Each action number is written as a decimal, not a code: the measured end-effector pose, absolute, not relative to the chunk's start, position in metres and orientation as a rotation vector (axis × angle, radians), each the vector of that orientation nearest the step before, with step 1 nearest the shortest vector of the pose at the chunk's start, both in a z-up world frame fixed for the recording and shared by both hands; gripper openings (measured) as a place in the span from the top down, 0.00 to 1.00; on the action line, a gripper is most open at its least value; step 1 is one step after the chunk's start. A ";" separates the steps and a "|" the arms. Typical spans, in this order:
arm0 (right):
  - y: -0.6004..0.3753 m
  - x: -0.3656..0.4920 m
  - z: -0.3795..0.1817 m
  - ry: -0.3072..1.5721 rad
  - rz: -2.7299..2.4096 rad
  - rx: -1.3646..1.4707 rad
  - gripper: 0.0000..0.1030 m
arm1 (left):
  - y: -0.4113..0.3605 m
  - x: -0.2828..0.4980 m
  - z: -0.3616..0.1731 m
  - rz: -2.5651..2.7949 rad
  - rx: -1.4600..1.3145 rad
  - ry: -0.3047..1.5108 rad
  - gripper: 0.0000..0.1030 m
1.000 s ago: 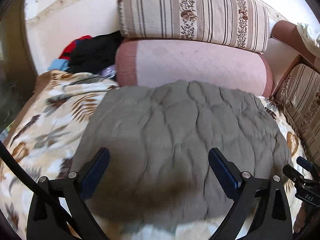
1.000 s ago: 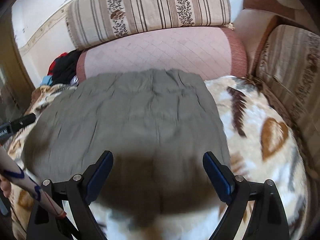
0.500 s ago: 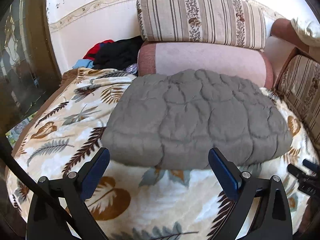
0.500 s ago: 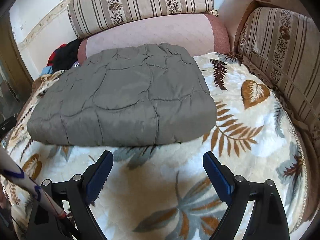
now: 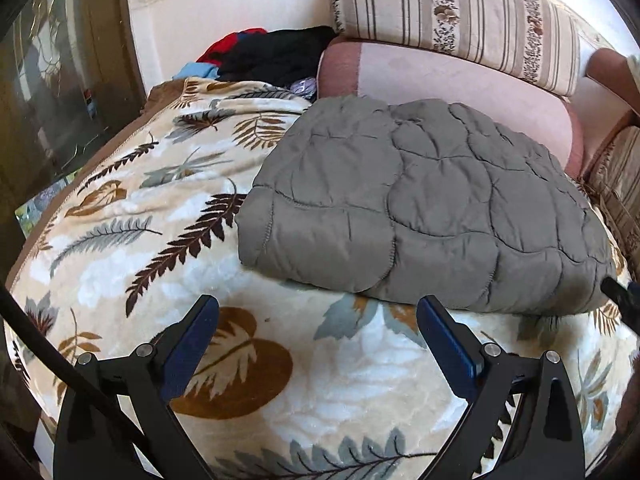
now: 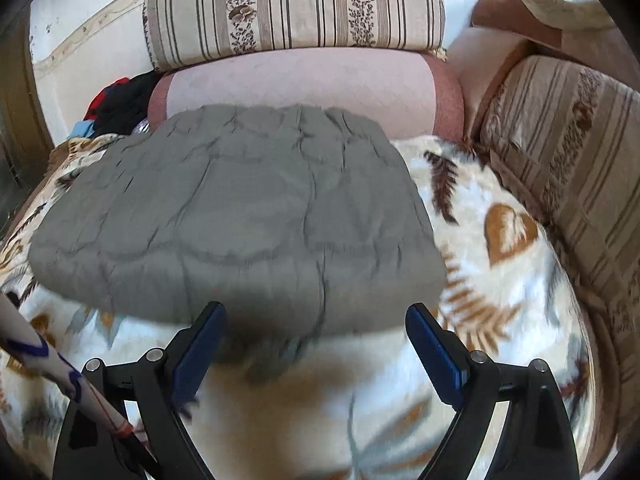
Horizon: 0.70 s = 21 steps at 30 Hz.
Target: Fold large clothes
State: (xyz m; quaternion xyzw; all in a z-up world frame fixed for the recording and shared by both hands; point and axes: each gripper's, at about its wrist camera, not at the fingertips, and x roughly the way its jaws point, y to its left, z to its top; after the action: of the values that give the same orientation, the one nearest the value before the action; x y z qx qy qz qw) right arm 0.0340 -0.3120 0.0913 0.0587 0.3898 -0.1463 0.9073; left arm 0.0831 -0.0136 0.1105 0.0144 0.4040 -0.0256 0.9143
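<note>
A grey quilted garment (image 5: pixel 420 208) lies folded into a thick rectangle on a leaf-patterned blanket (image 5: pixel 132 232). In the right wrist view the garment (image 6: pixel 240 224) fills the middle, blurred by motion. My left gripper (image 5: pixel 318 344) is open and empty, a little short of the garment's near left edge. My right gripper (image 6: pixel 316 344) is open and empty, its fingertips right at the garment's near edge. The tip of the right gripper (image 5: pixel 620 296) shows at the far right of the left wrist view.
A pink bolster (image 5: pixel 460 88) and a striped floral cushion (image 5: pixel 452 16) stand behind the garment. A pile of dark, red and blue clothes (image 5: pixel 264 56) lies at the back left. A striped sofa arm (image 6: pixel 568 152) borders the right side.
Both grippers pulled back from the garment half a second ago. Now the right gripper has moved in again to its near edge, and the left gripper has shifted left, showing the garment's left corner.
</note>
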 end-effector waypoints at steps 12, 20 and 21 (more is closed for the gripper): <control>-0.328 0.074 0.064 0.898 -0.281 0.154 0.08 | -0.018 0.073 0.128 -0.044 0.046 0.757 0.04; -0.319 0.010 0.074 0.892 -0.284 0.168 0.08 | -0.023 0.037 0.164 -0.038 0.064 0.625 0.04; -0.317 0.004 0.075 0.889 -0.280 0.176 0.08 | -0.023 0.033 0.167 -0.040 0.066 0.619 0.04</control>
State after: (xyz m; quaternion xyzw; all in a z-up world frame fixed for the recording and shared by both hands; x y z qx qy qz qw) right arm 0.0037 -0.3169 0.0751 0.0847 0.4279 -0.1349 0.8897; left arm 0.0331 -0.0233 0.1668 0.0322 0.3045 -0.0198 0.9518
